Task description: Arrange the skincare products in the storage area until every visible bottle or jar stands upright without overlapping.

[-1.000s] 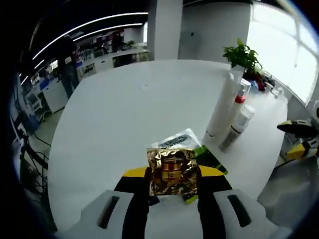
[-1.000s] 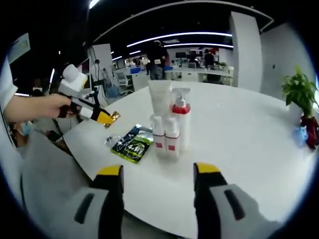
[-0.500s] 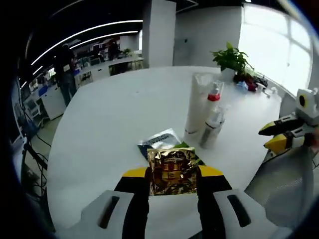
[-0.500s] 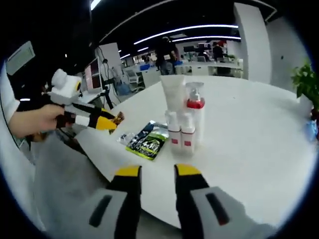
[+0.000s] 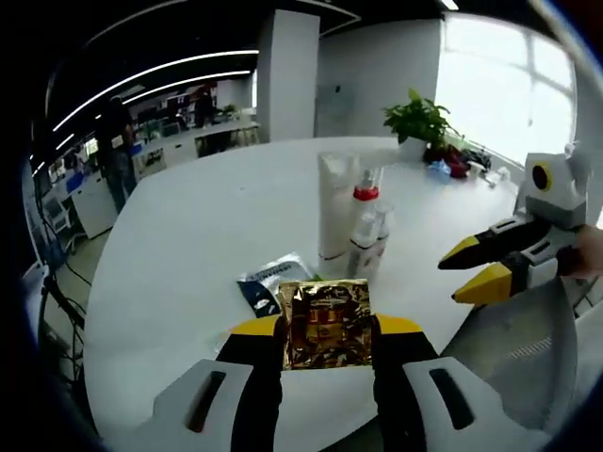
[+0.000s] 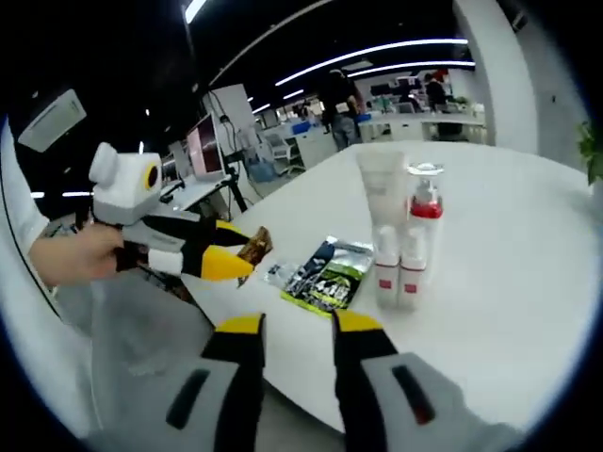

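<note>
No legible text anywhere. Red markings on the gold sachet (image 5: pixel 325 323), pale lettering on the green-black packet (image 6: pixel 329 281) and red bands on two small bottles (image 6: pixel 397 267), all too blurred to read.

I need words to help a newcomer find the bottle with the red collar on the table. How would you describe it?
Start at the round white table and find the upright cluster of skincare containers near its middle. Beside the tall white tube, behind two small white bottles, stands the pump bottle. It alone has a red collar under a clear cap.
</note>
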